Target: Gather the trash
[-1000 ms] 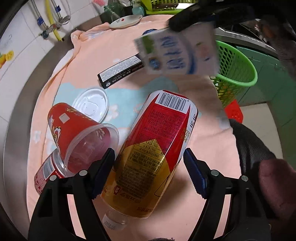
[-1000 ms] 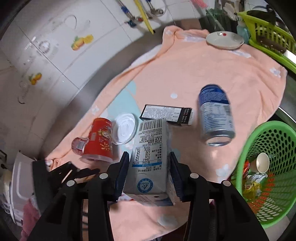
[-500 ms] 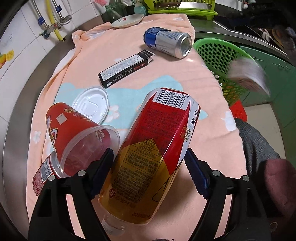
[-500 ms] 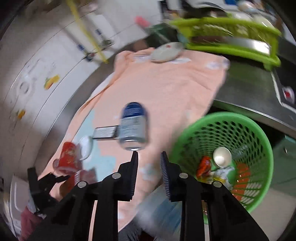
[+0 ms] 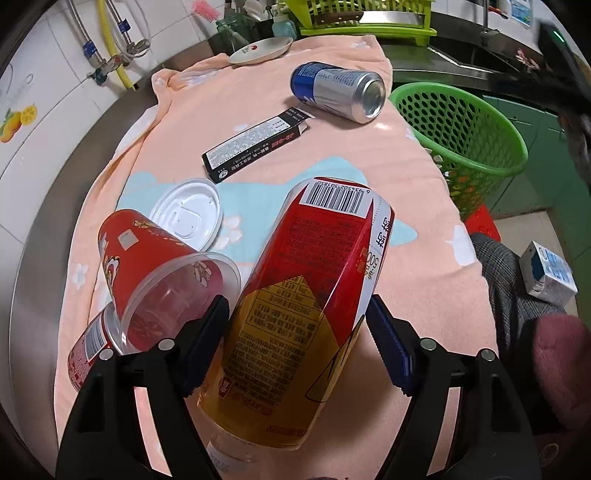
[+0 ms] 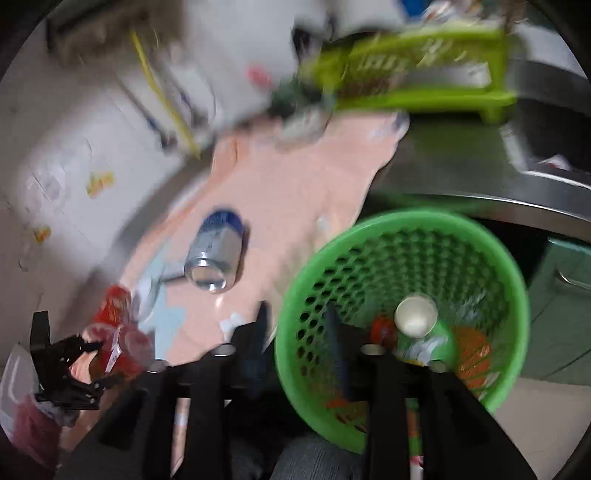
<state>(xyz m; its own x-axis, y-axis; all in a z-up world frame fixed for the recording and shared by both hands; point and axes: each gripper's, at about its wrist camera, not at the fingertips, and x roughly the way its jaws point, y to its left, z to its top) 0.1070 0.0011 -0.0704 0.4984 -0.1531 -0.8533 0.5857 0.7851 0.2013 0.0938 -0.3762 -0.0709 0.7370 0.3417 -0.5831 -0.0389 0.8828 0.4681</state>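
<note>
My left gripper (image 5: 297,332) is closing on a red and gold bottle (image 5: 306,295); both pads touch its sides and its cap points back toward me. My right gripper (image 6: 297,328) is blurred and opening, with nothing between its fingers, just over the near rim of the green basket (image 6: 402,221). The blue and white milk carton (image 5: 546,273) is low at the right, outside the basket (image 5: 517,147), beside a grey checked trouser leg. I cannot tell whether it rests on the floor. A blue can (image 5: 336,90), a black box (image 5: 255,144), a white lid (image 5: 188,218) and a red cup (image 5: 147,251) lie on the peach cloth (image 5: 406,184).
A small can (image 5: 88,350) lies half under the red cup. A white plate (image 5: 260,50) and a green dish rack (image 5: 365,14) stand at the back. The basket holds a paper cup (image 6: 415,314) and wrappers. A tiled wall with taps runs along the left.
My right gripper swung right from above the cloth to the basket and let go of the milk carton, which now shows low outside the basket. The left gripper kept still on the bottle.
</note>
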